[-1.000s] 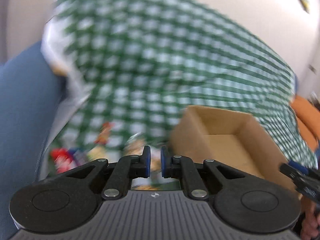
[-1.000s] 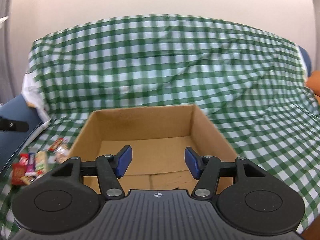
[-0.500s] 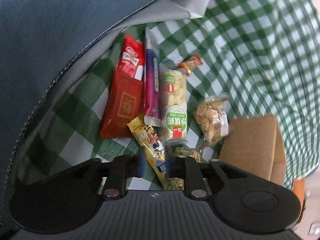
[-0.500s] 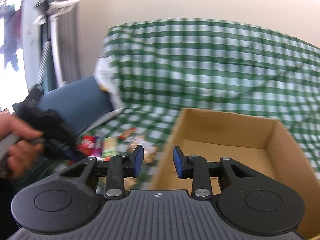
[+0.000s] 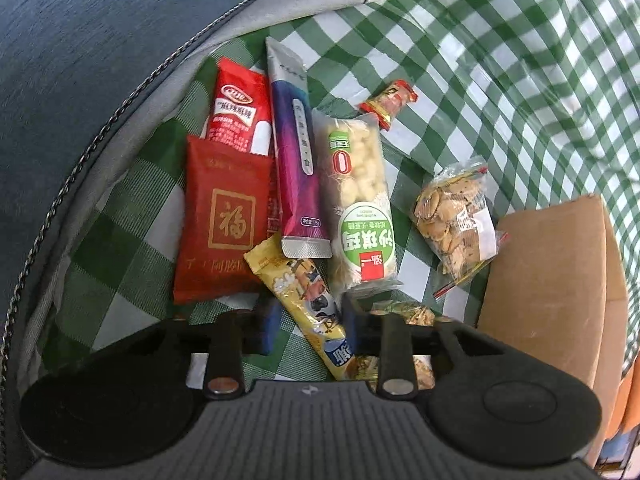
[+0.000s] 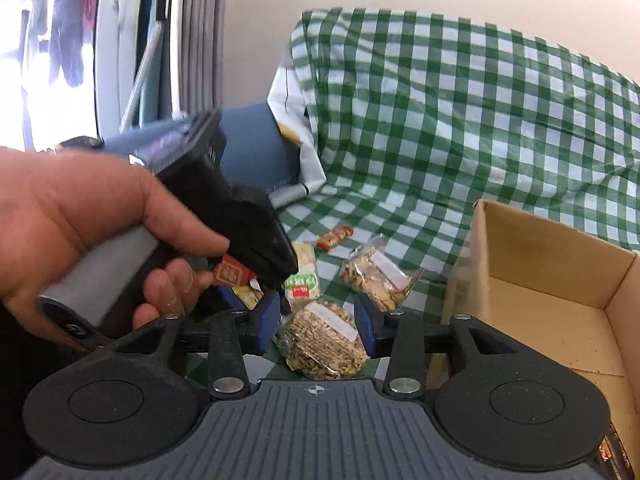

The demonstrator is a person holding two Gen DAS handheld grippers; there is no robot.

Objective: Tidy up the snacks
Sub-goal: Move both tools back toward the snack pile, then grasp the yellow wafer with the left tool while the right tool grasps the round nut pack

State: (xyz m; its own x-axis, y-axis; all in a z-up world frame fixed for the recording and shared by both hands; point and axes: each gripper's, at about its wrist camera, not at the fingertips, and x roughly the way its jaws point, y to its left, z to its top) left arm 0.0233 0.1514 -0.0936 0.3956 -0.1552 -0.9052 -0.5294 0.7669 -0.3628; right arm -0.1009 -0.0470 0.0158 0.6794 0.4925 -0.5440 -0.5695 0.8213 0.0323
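Note:
Several snack packets lie on the green checked cloth (image 5: 460, 60). My left gripper (image 5: 310, 320) points down over them, open, its fingers either side of a yellow snack bar (image 5: 304, 292), with cloth showing beside the bar. Beyond it lie a red packet (image 5: 224, 220), a purple stick (image 5: 296, 160), a green-labelled puffed bar (image 5: 360, 200) and a clear cracker bag (image 5: 452, 220). My right gripper (image 6: 316, 320) is open and its jaws are opening. A flat seed packet (image 6: 324, 340) shows between them, lying on the cloth untouched. The cardboard box (image 6: 560, 312) stands open at the right.
A person's hand (image 6: 80, 220) holds the left gripper's handle close to my right gripper's left finger. A blue cushion (image 5: 80, 40) borders the snacks on the left. A small red candy (image 5: 388, 104) lies farther back. A window with grey curtains (image 6: 192, 40) is at the far left.
The left gripper tipped down over the snack pile, sank closer and went from shut to open. The right gripper swung left from the box to the snacks; its jaws narrowed, then widened.

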